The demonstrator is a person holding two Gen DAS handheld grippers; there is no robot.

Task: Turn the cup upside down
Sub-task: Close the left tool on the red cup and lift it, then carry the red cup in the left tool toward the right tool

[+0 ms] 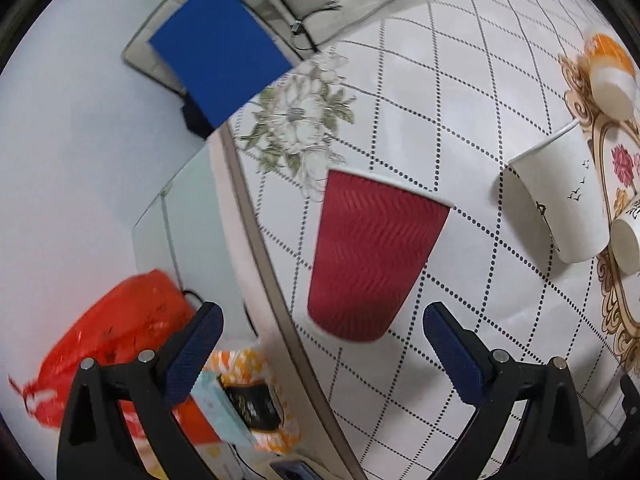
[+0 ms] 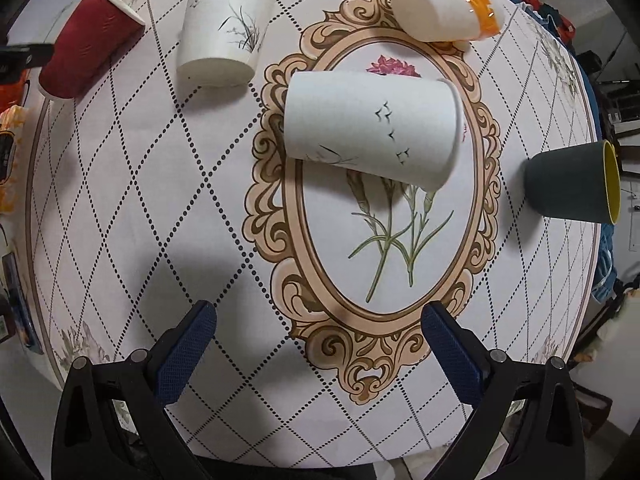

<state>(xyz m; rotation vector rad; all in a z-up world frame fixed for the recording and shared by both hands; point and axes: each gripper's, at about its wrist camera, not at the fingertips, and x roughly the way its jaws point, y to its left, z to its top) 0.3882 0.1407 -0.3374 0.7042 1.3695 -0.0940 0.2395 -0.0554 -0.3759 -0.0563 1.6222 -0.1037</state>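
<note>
A red ribbed paper cup [image 1: 372, 256] stands mouth down near the table edge; it also shows at top left in the right wrist view [image 2: 90, 42]. My left gripper [image 1: 322, 336] is open, just short of its base, touching nothing. A white paper cup with birds [image 2: 370, 130] sits mouth down on the oval print. My right gripper [image 2: 318, 326] is open and empty, well short of it. A second white cup with grass drawing [image 2: 228, 26] stands mouth down between them, also in the left wrist view [image 1: 560, 196].
An orange and white cup [image 2: 448, 4] is at the far side. A dark cup with yellow inside [image 2: 572, 184] sits at the right edge. The table edge [image 1: 272, 280] runs left of the red cup; a red bag [image 1: 116, 332] lies below.
</note>
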